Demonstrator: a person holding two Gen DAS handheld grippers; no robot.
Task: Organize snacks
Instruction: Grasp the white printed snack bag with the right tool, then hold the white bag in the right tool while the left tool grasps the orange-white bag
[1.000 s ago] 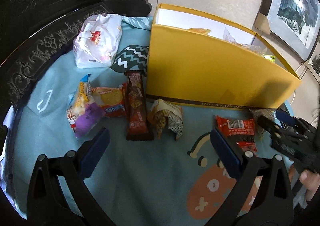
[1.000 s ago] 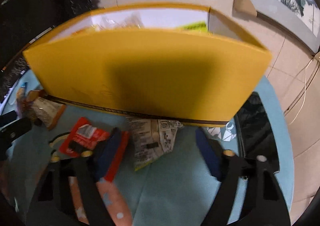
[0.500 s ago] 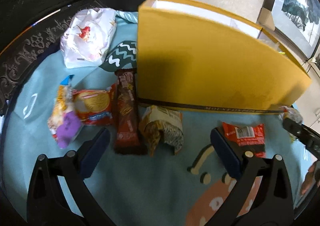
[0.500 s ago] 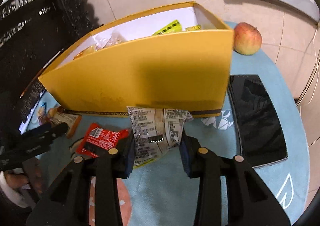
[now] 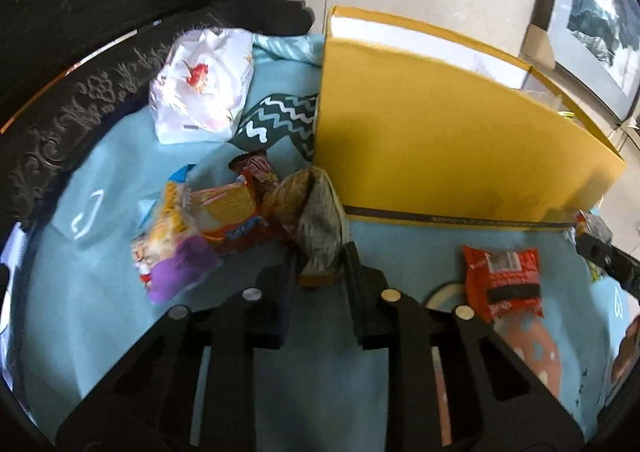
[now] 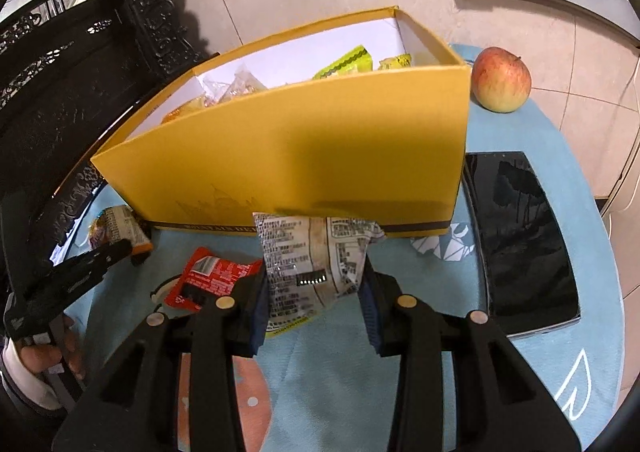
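Observation:
In the left wrist view my left gripper [image 5: 320,266] is shut on the near end of a crumpled brown and grey snack packet [image 5: 320,220], right beside the yellow box [image 5: 440,148]. More packets lie to its left: a biscuit packet [image 5: 228,212], a purple and yellow one [image 5: 172,252] and a dark bar [image 5: 256,170]. A red packet [image 5: 500,280] lies to the right. In the right wrist view my right gripper [image 6: 314,292] is shut on a white printed packet [image 6: 308,256] in front of the yellow box [image 6: 320,140], which holds several snacks. The red packet [image 6: 212,280] lies just left of it.
A white plastic bag [image 5: 200,92] lies at the back left on the blue cloth [image 5: 120,332]. An apple [image 6: 502,80] and a black tablet [image 6: 520,240] sit right of the box. The left gripper [image 6: 80,272] and a person's hand [image 6: 44,356] show at the left. Dark carved furniture stands behind.
My left gripper went from wide open to shut on the brown and grey packet. My right gripper closed on the printed packet and now looks over the box's front wall.

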